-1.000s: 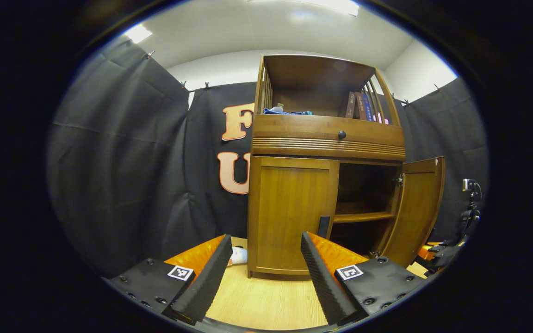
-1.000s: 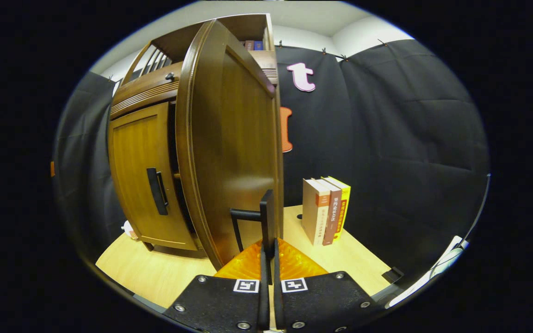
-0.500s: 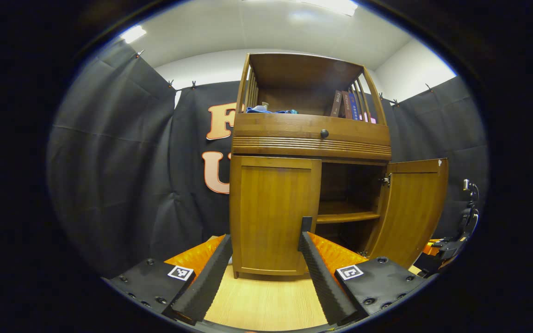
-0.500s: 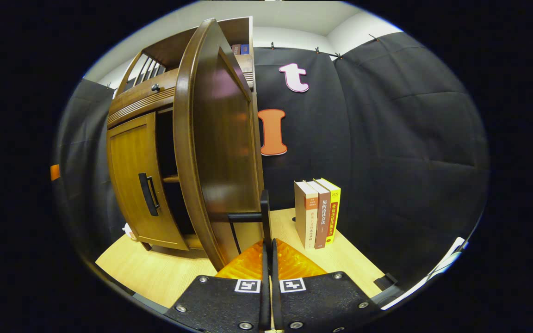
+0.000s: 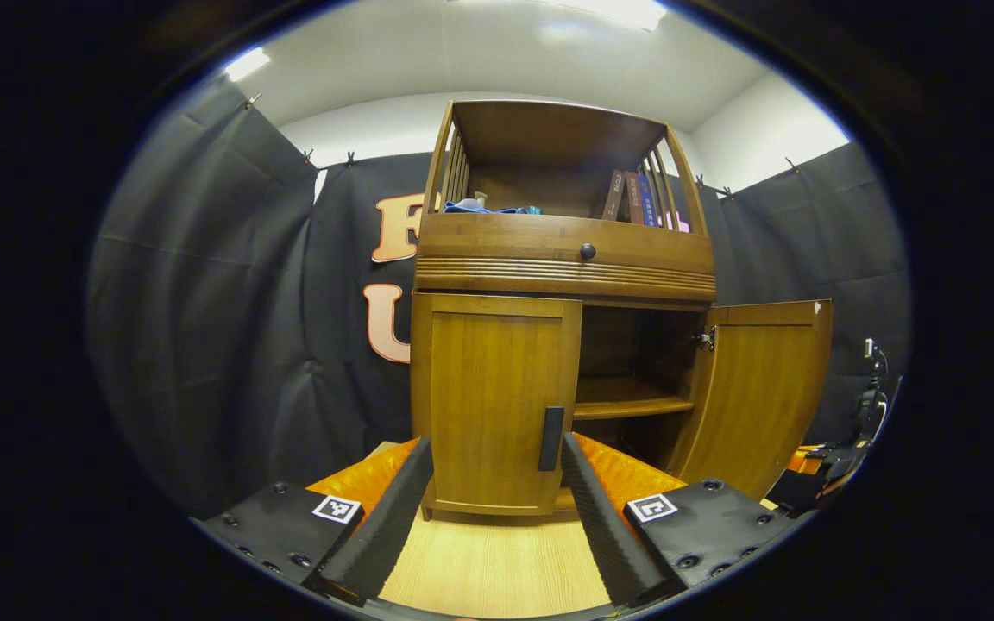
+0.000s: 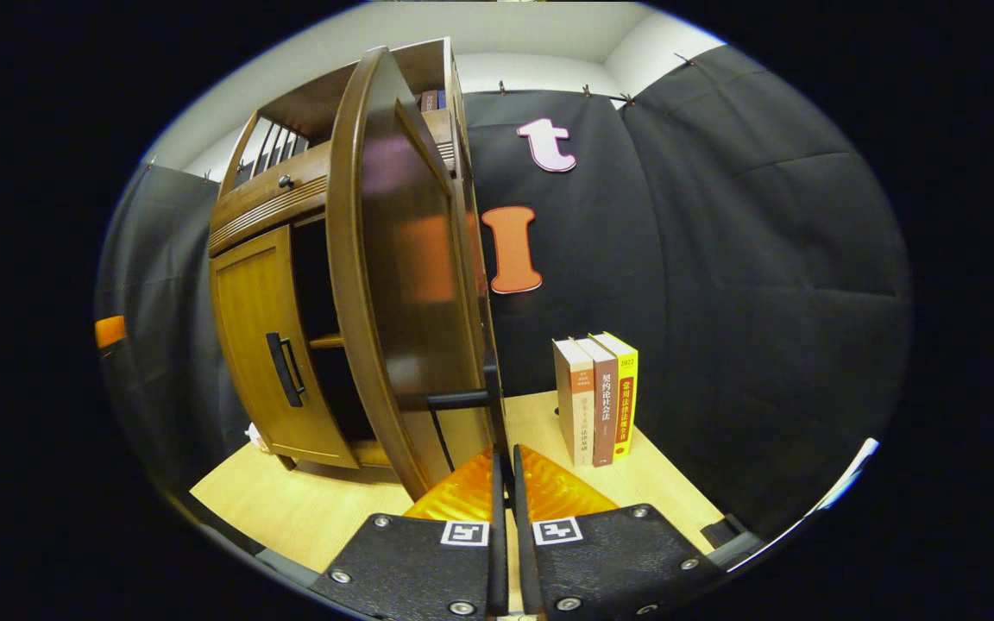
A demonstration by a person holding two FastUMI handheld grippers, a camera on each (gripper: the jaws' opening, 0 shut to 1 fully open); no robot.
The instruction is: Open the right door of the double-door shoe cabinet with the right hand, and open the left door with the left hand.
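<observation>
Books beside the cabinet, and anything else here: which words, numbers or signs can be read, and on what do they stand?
"契约论社会法": spine of the middle book beside the cabinet, as far as legible.
"2022": top of the yellow book; title below too small.
Left book: blurred.
Shelf books: too small.
Square markers: patterns, no words.

My left gripper [image 5: 490,444] has two long fingers [image 5: 385,517] with bumpy, ridged pads on the inside. Each finger sits on a flat black plate with round screws in it. Each plate has a small white square sticker with a black pattern (like a tiny puzzle). My right gripper [image 6: 506,457] has the same black plates, the same screws and the same two little stickers, side by side.
</observation>
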